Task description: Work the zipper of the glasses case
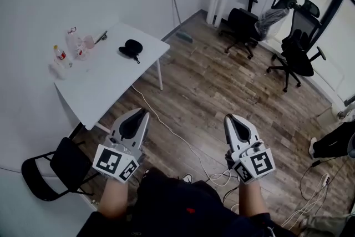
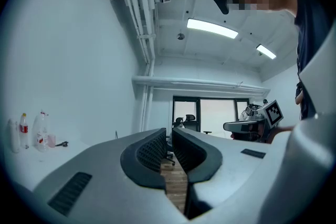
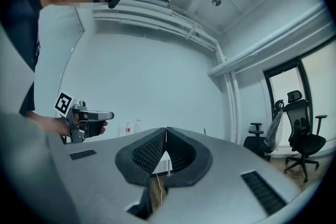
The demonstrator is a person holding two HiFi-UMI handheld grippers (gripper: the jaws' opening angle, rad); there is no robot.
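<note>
Left tongs (image 1: 141, 112) and right tongs (image 1: 229, 118) shut, empty; case (image 1: 131, 48) well ahead of them, and arriving shut may shove it off the table (image 1: 105, 86).

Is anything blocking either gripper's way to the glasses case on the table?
Nothing visible does. The glasses case lies by itself on the table, the bottles apart from it. The left gripper and right gripper, both shut and empty, are short of the table.
</note>
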